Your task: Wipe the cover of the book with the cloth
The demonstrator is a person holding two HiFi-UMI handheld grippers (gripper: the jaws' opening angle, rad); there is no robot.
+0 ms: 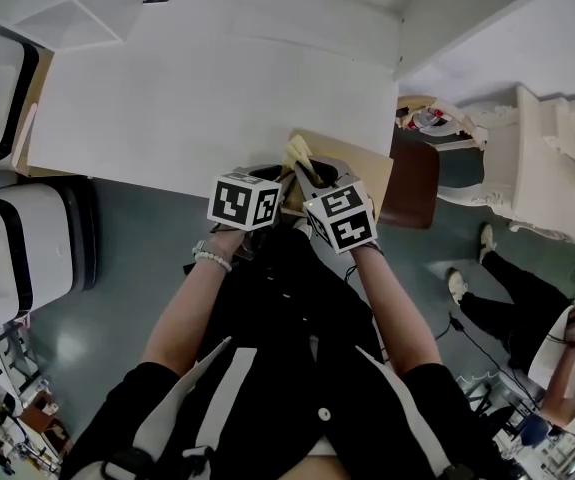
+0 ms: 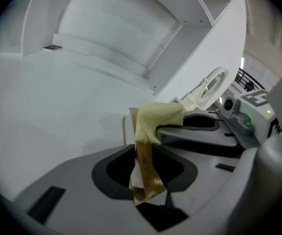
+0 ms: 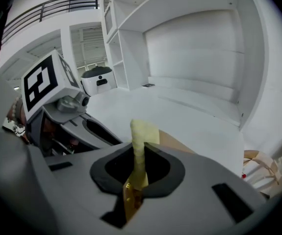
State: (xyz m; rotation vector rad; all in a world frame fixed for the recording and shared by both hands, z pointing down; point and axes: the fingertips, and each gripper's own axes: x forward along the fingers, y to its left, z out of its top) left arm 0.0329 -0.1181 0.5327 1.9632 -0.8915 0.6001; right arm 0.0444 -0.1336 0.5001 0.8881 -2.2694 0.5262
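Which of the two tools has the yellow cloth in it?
The right tool: the yellow cloth stands pinched between its jaws. The left tool grips the brown book instead.

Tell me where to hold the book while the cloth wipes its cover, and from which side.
Its thin near edge, from the person's side, as the left tongs hold the book now: edge-on it fits the jaws and leaves the cover bare for the cloth in the right tongs.
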